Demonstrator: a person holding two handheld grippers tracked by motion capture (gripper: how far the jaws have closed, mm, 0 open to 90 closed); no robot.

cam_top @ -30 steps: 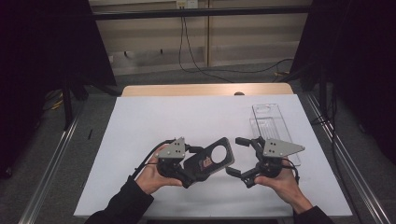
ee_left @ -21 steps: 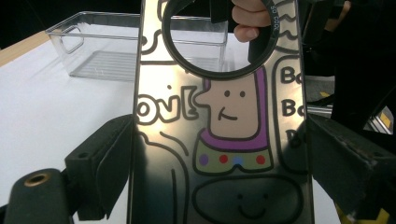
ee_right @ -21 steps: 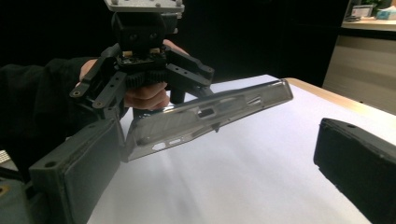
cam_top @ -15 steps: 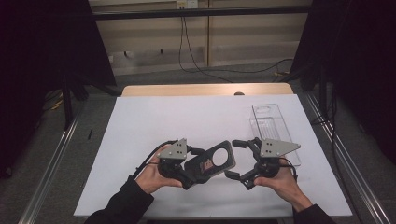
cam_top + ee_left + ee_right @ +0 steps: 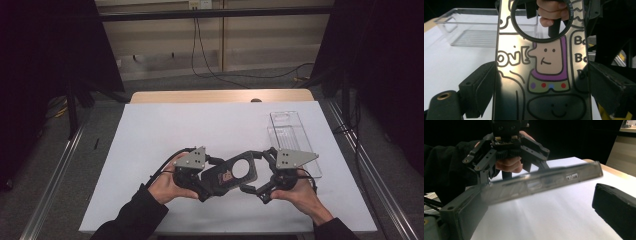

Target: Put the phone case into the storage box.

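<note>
A glossy dark phone case (image 5: 229, 174) with a cartoon print and a round ring hole is held level above the white table. My left gripper (image 5: 212, 179) is shut on its long sides, and in the left gripper view both jaws press the edges of the case (image 5: 544, 75). My right gripper (image 5: 257, 172) stands open around the ring end. In the right gripper view the case (image 5: 536, 183) runs edge-on from the left jaw, and the right jaw stands well clear of it. The left gripper (image 5: 509, 147) shows behind the case.
A clear plastic tray (image 5: 292, 140) lies on the white sheet (image 5: 200, 130) at the right, just beyond the right hand; it also shows as the tray (image 5: 474, 32) behind the case. Dark rails run along both table sides.
The left gripper has edged the case slightly right, toward the right gripper. The right gripper has barely moved.
</note>
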